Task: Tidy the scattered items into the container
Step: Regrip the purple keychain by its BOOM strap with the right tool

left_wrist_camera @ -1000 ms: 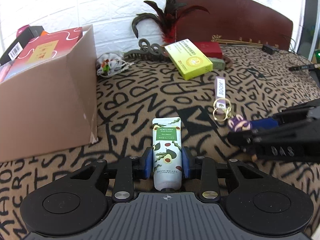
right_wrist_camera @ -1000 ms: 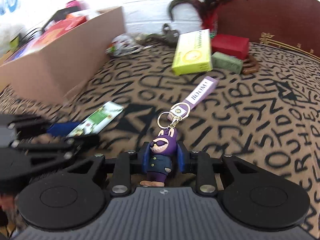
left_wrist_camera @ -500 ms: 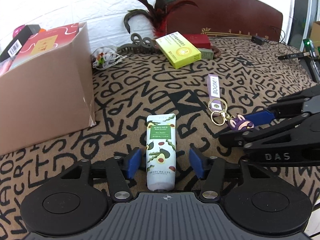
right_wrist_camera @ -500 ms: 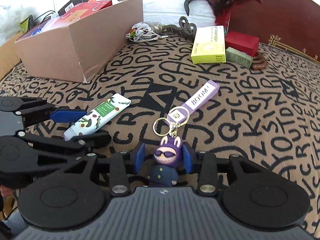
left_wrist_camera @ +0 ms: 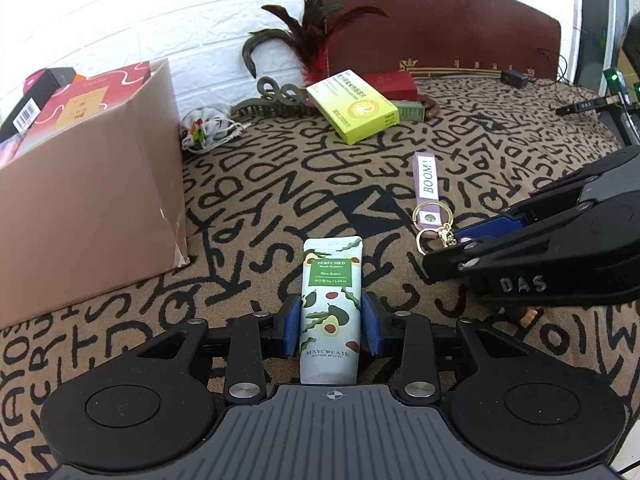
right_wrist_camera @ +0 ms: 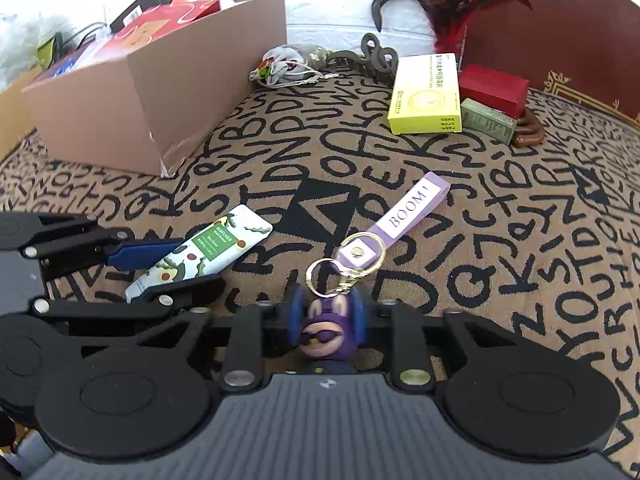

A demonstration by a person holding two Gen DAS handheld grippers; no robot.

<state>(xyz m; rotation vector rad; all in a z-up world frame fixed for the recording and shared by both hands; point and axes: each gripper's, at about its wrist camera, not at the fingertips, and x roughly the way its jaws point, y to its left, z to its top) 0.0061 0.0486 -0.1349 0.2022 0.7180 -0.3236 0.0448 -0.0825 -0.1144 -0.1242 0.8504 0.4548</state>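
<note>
Left gripper (left_wrist_camera: 331, 330): blue pads closed against both flanks of the hand cream tube (left_wrist_camera: 330, 308), gripping its lower half near the cap end.
Tube axis: lies straight along the fingers, flat crimped end pointing away from the camera; seen from the right wrist it slants up to the right across the rug (right_wrist_camera: 500, 220).
Right gripper (right_wrist_camera: 326, 320): pads drawn in on the head of the purple bunny keychain (right_wrist_camera: 326, 334), one on each side; ring and "BOOM!" strap (right_wrist_camera: 406, 212) trail forward on the rug.
Keychain axis: figure to strap runs away from the fingers, slanting right.
Cardboard box (left_wrist_camera: 92, 184): stands at the rug's left side, ahead and to the left of both grippers; already holds packaged goods.
Key relation: the box's open top lies up and left of the tube; the left gripper is the nearer one, the right must cross over more rug.
Judgement: both items look secured and still low on the rug; a lift, then a leftward carry over the box wall, seems next.
Risk: the dangling strap could snag on the box edge.
Still out: yellow-green box (left_wrist_camera: 354, 106), cloth pouch (left_wrist_camera: 206, 132), near the rug's far edge.
</note>
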